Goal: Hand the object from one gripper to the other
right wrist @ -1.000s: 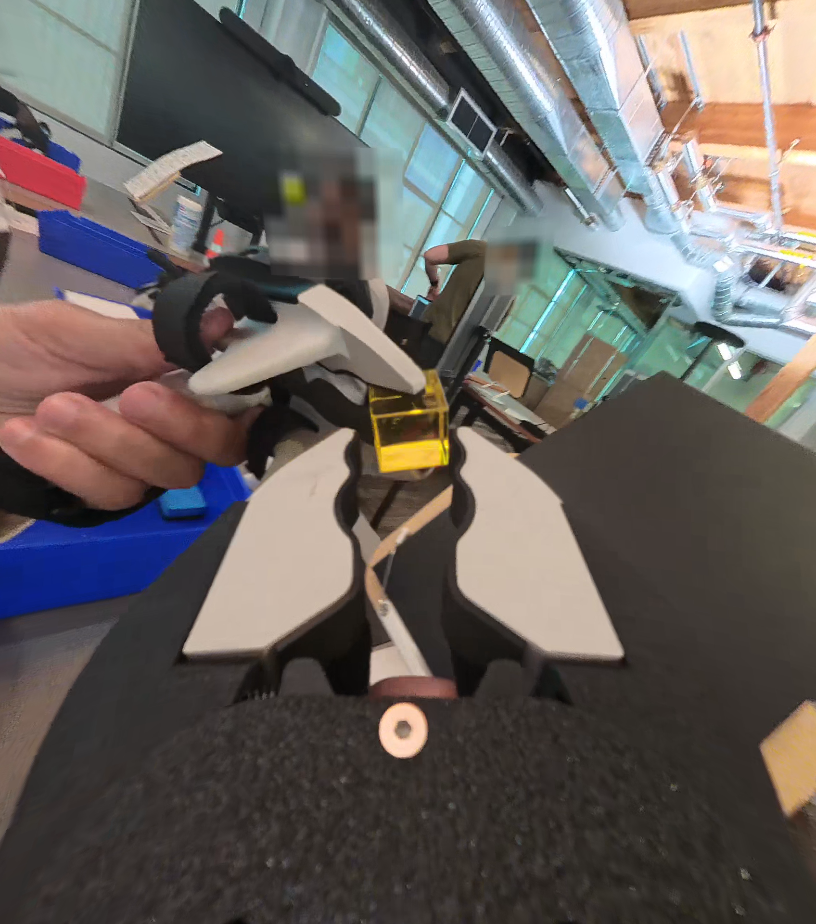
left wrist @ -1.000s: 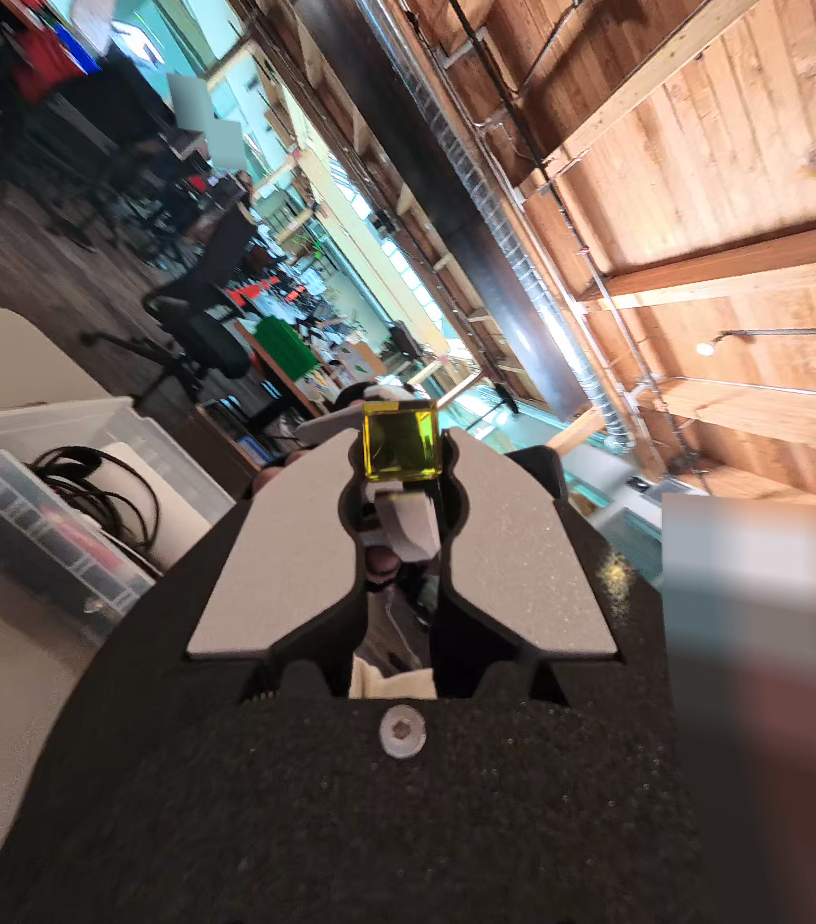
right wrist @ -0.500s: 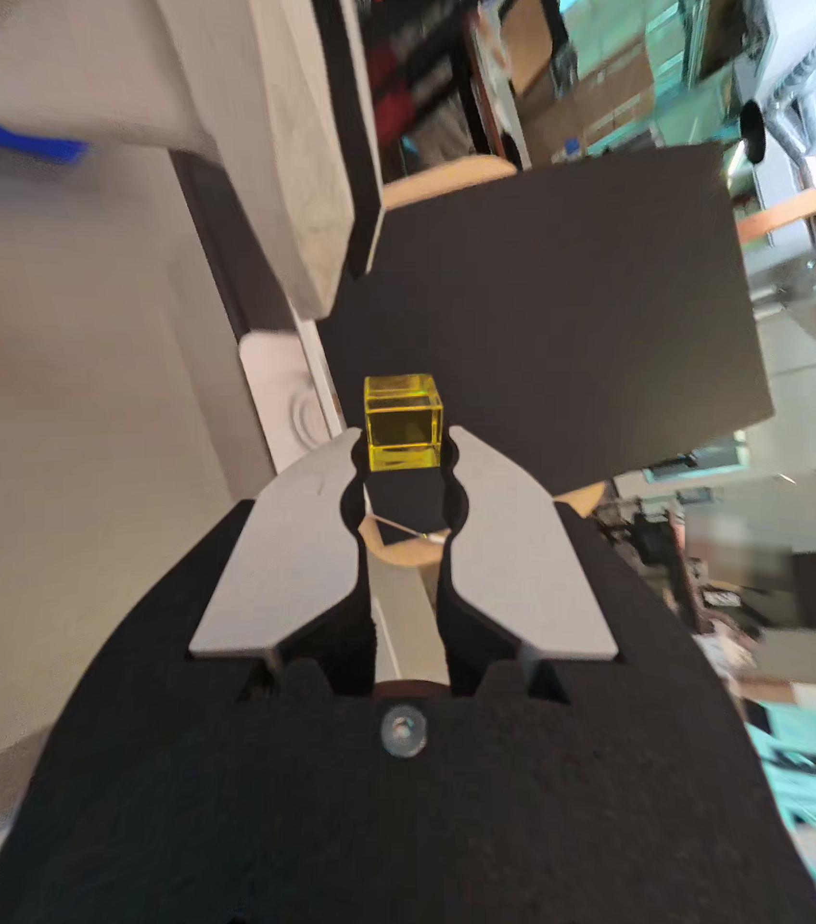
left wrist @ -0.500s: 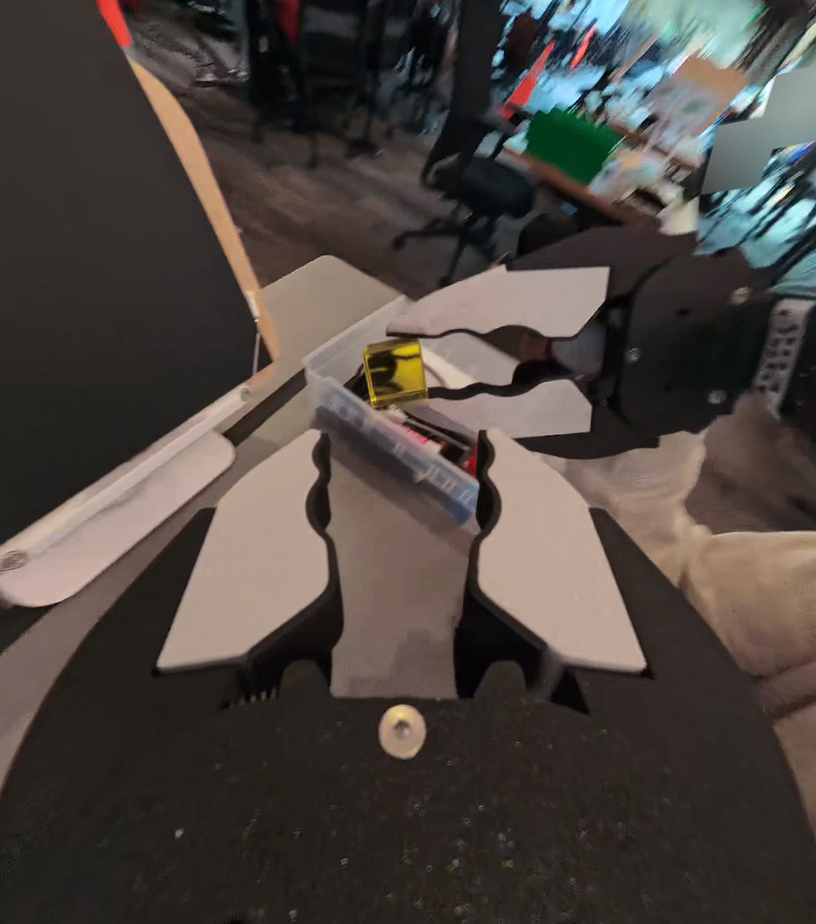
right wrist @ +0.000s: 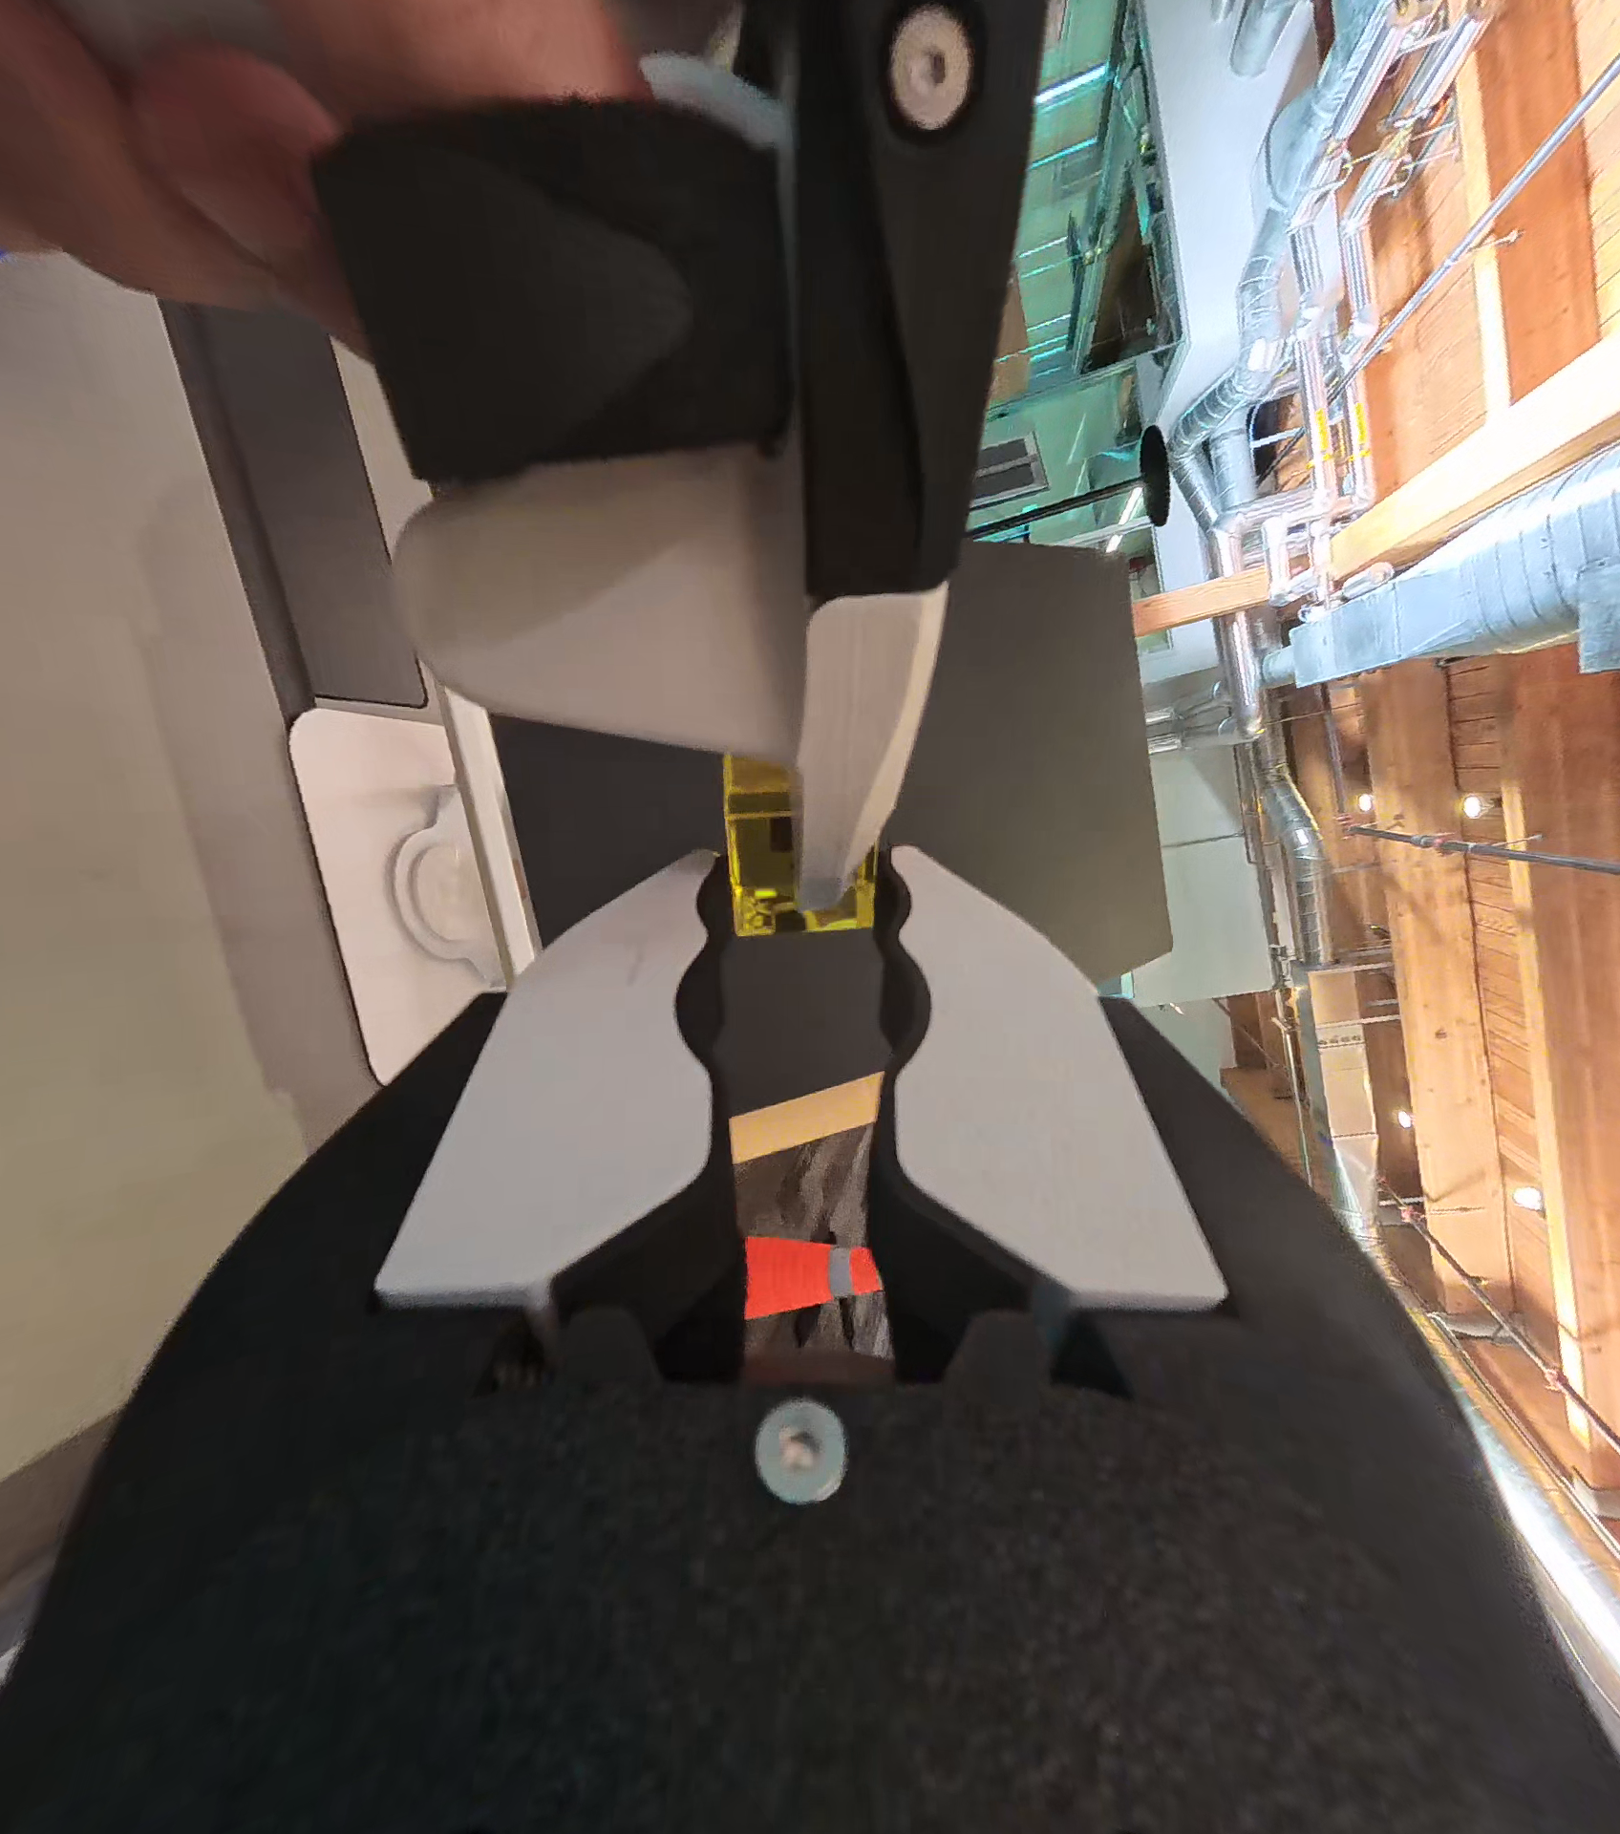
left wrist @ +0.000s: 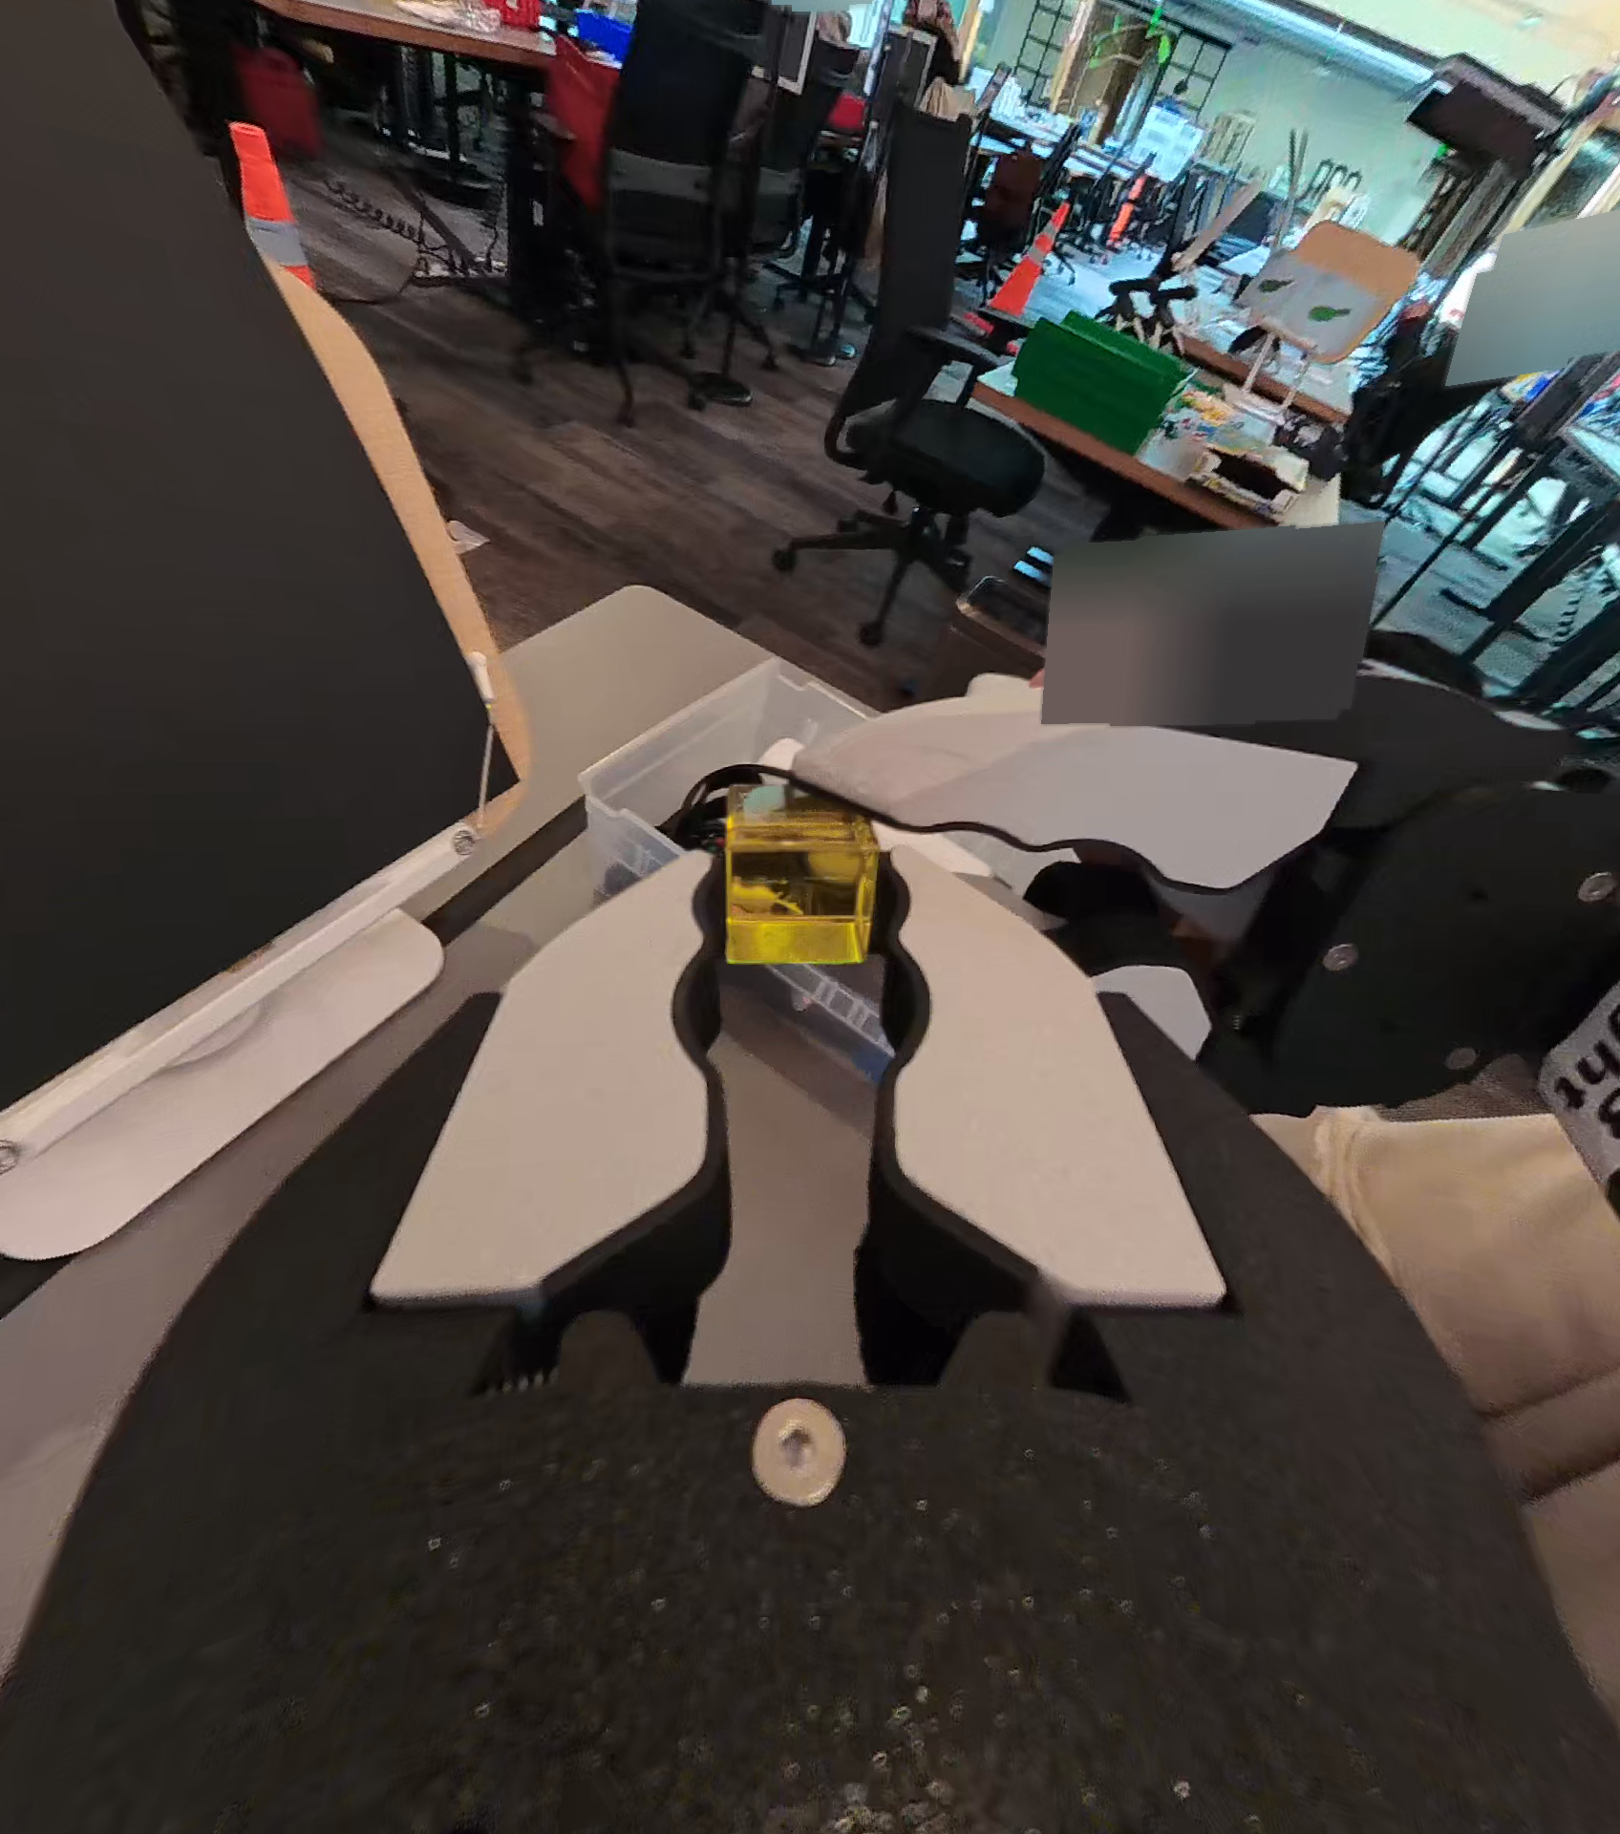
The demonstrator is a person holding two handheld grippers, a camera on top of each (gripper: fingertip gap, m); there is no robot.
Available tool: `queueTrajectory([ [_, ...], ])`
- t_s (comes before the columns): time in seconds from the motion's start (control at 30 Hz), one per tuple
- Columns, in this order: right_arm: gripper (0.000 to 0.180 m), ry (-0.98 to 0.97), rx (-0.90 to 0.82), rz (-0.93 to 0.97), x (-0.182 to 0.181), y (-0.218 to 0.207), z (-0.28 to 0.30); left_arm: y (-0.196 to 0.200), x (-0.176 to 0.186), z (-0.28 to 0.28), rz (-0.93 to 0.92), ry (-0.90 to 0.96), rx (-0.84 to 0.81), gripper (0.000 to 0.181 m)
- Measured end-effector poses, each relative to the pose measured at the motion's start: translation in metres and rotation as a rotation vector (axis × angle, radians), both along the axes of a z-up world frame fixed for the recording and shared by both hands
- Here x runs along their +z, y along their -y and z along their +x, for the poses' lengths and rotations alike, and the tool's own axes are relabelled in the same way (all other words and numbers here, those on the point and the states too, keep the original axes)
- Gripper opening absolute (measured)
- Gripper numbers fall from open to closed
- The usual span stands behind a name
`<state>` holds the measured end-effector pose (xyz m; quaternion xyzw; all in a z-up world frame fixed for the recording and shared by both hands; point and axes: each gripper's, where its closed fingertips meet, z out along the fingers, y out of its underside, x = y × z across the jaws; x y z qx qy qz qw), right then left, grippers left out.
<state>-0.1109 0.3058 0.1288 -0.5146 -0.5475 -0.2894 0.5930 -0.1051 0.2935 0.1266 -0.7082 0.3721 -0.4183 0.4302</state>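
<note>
A transparent yellow cube (left wrist: 801, 898) was seen pinched between the tips of the left gripper (left wrist: 798, 893), whose two grey fingers (left wrist: 578, 1102) were pressed against its left and right faces. In the left wrist view the right gripper (left wrist: 1064, 804) was found just beyond and to the right of the cube, turned on its side, with one grey finger (left wrist: 1074, 799) laid across the cube's far upper edge; its other finger was hidden.

In the right wrist view the same cube (right wrist: 764, 858) was found between the tips of the right gripper (right wrist: 801, 898), whose fingers (right wrist: 578, 1092) were closed onto its sides. The left gripper (right wrist: 836, 794) came in from above, and one of its pale fingers (right wrist: 851, 754) was laid over the cube's near face. The cube was thus gripped by both tools at once, held in the air above the table. A hand (right wrist: 121, 129) with a black strap (right wrist: 538, 288) was seen at the upper left of that view, on the left gripper's handle.

Below and behind the cube, a clear plastic bin (left wrist: 687, 764) with black cables was noted on the grey table (left wrist: 608, 645). A black panel (left wrist: 121, 556) with a tan edge stood on the left. Farther off, black office chairs (left wrist: 925, 447), orange cones (left wrist: 265, 198) and a green crate (left wrist: 1099, 377) on a desk were seen.
</note>
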Motion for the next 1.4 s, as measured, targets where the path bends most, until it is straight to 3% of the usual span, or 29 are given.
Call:
queueTrajectory([
  [0.03, 0.027, -0.002, 0.004, 0.004, 0.0, -0.001, -0.001, -0.001, -0.001, -0.001, 0.014, -0.012, 0.009, 0.027],
  [0.2, 0.029, -0.068, 0.063, 0.071, 0.005, 0.002, -0.006, -0.003, 0.004, -0.008, 0.082, -0.046, 0.025, 0.027],
  [0.27, 0.026, -0.094, 0.101, 0.114, 0.011, 0.011, -0.005, -0.007, 0.012, -0.016, 0.186, -0.072, 0.059, 0.027],
  [0.37, 0.026, -0.25, 0.192, 0.012, 0.019, 0.026, -0.004, -0.011, 0.025, -0.035, 0.392, -0.128, 0.118, 0.027],
  [0.53, 0.035, -0.675, 0.458, -0.411, 0.03, 0.05, -0.016, 0.006, 0.033, -0.056, 0.719, -0.257, 0.096, 0.027],
  [0.6, 0.038, -0.927, 0.558, -0.699, 0.037, 0.053, -0.02, 0.013, 0.037, -0.06, 0.83, -0.292, 0.102, 0.027],
  [0.67, 0.052, -1.152, 0.672, -0.972, 0.05, 0.055, -0.019, 0.012, 0.041, -0.066, 0.915, -0.363, 0.171, 0.027],
  [0.7, 0.047, -1.193, 0.686, -1.018, 0.051, 0.052, -0.019, 0.009, 0.041, -0.07, 0.955, -0.435, 0.224, 0.027],
  [0.77, 0.055, -1.187, 0.575, -0.938, 0.042, 0.035, -0.018, 0.004, 0.038, -0.076, 1.079, -0.607, 0.326, 0.027],
  [0.87, 0.053, -1.117, 0.496, -0.857, 0.032, 0.031, -0.028, 0.006, 0.029, -0.069, 1.204, -0.783, 0.347, 0.027],
  [1.13, 0.041, -1.022, 0.461, -0.887, 0.012, 0.029, -0.044, 0.014, 0.014, -0.04, 1.327, -0.888, 0.279, 0.027],
  [1.17, 0.03, -1.029, 0.475, -0.883, 0.013, 0.029, -0.044, 0.015, 0.013, -0.037, 1.337, -0.892, 0.277, 0.026],
  [1.27, 0.026, -0.972, 0.452, -0.892, 0.008, 0.028, -0.043, 0.012, 0.008, -0.036, 1.283, -0.886, 0.291, 0.027],
  [1.4, 0.027, -0.959, 0.523, -1.002, 0.01, 0.035, -0.039, 0.024, 0.008, -0.033, 1.059, -0.73, 0.233, 0.027],
])
